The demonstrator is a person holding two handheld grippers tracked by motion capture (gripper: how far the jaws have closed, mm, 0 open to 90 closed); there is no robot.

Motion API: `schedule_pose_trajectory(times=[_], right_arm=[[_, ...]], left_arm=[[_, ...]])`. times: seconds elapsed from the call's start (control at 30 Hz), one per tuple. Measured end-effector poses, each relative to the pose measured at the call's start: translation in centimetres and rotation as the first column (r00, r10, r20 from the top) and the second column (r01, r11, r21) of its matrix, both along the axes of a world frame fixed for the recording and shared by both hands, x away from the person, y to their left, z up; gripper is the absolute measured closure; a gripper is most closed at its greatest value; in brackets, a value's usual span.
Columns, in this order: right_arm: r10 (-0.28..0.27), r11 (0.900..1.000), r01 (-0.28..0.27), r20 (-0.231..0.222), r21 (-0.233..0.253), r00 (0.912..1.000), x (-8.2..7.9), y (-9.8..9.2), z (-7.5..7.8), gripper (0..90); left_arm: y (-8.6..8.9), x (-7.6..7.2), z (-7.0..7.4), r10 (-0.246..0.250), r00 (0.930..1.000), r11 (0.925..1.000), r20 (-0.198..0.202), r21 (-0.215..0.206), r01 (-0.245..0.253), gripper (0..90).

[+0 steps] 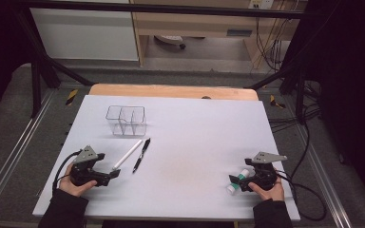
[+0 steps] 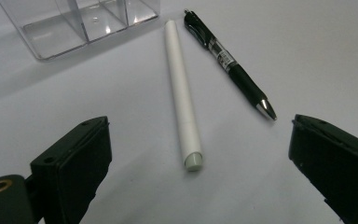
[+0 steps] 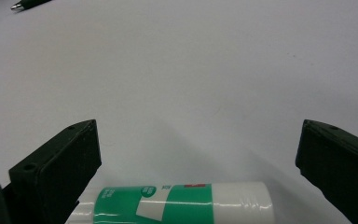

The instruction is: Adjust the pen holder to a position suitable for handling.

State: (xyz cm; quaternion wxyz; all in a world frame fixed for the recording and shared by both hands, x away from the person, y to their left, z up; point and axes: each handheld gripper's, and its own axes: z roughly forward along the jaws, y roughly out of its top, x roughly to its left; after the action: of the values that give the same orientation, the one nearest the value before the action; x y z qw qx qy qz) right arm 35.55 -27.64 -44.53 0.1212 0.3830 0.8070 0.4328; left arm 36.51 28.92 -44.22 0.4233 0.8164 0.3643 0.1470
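A white pen (image 1: 127, 155) (image 2: 182, 98) and a black pen (image 1: 141, 155) (image 2: 230, 65) lie side by side on the white table mat, just in front of a clear plastic organiser (image 1: 126, 120) (image 2: 77, 24). My left gripper (image 1: 110, 175) (image 2: 198, 161) rests open on the mat, its jaws apart on either side of the white pen's near end without touching it. At the right, a white and green glue stick (image 1: 237, 181) (image 3: 179, 204) lies crosswise between the wide-apart jaws of my right gripper (image 1: 235, 183) (image 3: 196, 158), which is open.
The white mat (image 1: 190, 137) covers a wooden table whose far edge (image 1: 171, 91) shows beyond it. Cables trail off the right side. A metal frame rail runs along each side of the table.
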Motion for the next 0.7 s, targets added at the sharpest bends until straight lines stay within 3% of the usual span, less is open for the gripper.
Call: schedule_pose_trajectory(times=[0.7], right_arm=[[0.007,1.000,-0.007,-0.005,-0.006,1.0000,0.03,0.21,-0.12,0.5]], left_arm=[[-0.46,0.32,0.99,-0.017,0.9997,0.9992,0.015,0.036,0.016,5.0]])
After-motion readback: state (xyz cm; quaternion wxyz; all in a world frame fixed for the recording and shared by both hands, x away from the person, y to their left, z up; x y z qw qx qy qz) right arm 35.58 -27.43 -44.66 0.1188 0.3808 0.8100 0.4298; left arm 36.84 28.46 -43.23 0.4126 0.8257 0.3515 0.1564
